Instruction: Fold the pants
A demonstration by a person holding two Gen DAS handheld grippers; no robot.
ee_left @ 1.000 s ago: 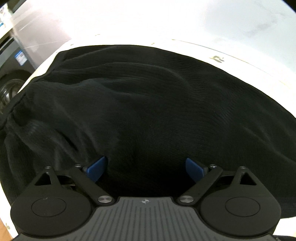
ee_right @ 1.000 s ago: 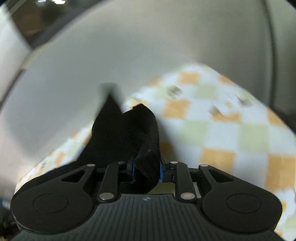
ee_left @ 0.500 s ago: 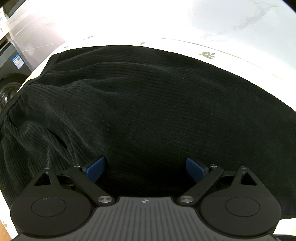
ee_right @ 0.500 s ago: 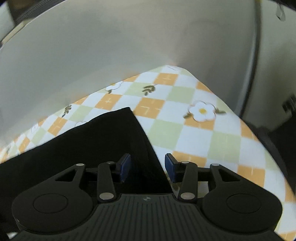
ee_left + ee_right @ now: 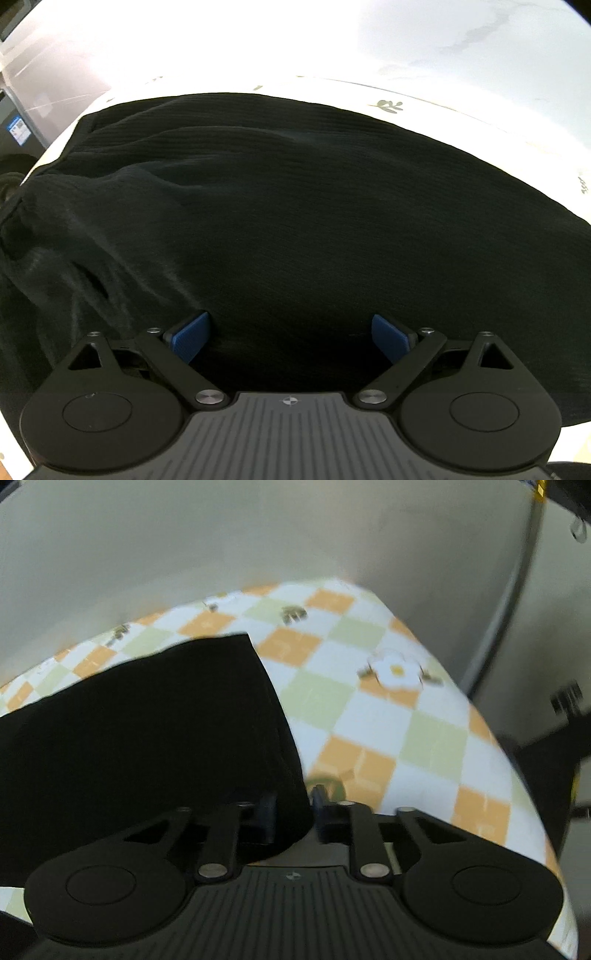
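Black ribbed pants point(image 5: 295, 206) lie spread across the table and fill most of the left wrist view, with creases at the left. My left gripper point(image 5: 291, 338) hovers low over them, open, its blue pads point(image 5: 192, 336) wide apart and nothing between them. In the right wrist view a flat, straight-edged corner of the pants point(image 5: 166, 720) lies on the checked tablecloth point(image 5: 388, 738). My right gripper point(image 5: 294, 812) sits at the cloth's right edge, its fingers narrowed onto that edge of the pants. This view is a little blurred.
The tablecloth has orange, green and white squares with a flower print point(image 5: 395, 670). Its right edge point(image 5: 517, 775) curves down close to my right gripper. A pale wall point(image 5: 258, 535) stands behind the table. At the far left, beyond the table, stands a dark appliance point(image 5: 14, 133).
The right gripper held a lifted bunch of pants, then stood open over the flat cloth, and now its fingers have narrowed on the edge. The left gripper stays open and barely moved.
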